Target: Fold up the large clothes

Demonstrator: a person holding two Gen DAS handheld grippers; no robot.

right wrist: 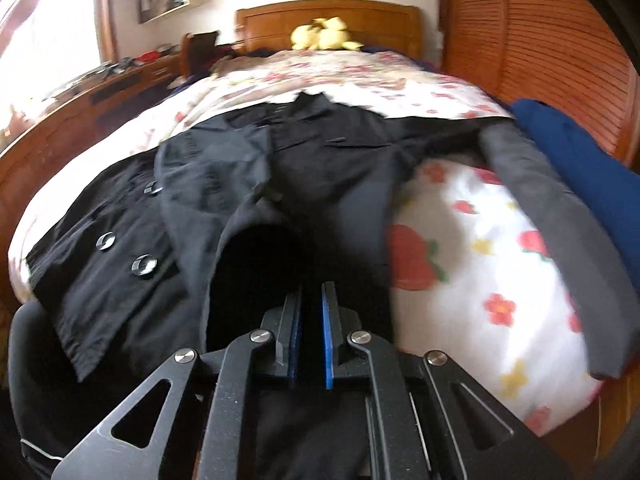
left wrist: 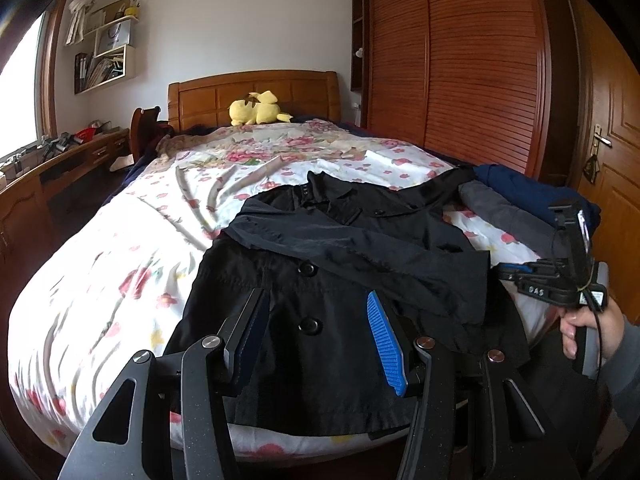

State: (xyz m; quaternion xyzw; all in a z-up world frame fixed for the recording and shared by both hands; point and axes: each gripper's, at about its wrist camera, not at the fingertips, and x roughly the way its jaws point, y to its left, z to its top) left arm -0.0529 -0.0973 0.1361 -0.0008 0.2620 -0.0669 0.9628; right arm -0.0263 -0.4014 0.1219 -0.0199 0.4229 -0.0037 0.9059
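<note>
A black button-front coat (left wrist: 360, 240) lies spread on the flowered bed (left wrist: 120, 260), collar toward the headboard, with one side folded over the front. My left gripper (left wrist: 316, 294) hovers open over the coat's lower front, nothing between its blue pads. At the coat's right edge a hand (left wrist: 584, 328) holds my right gripper (left wrist: 502, 270). In the blurred right wrist view that gripper (right wrist: 312, 288) has its jaws almost together, and dark fabric of the coat (right wrist: 300, 152) rises to its tips, so it looks pinched on the cloth.
Grey clothing (left wrist: 504, 208) and blue clothing (left wrist: 532, 192) lie piled on the bed's right side. A yellow plush toy (left wrist: 256, 108) sits by the headboard. A slatted wooden wardrobe (left wrist: 460, 60) stands on the right, a cluttered desk (left wrist: 60, 160) on the left.
</note>
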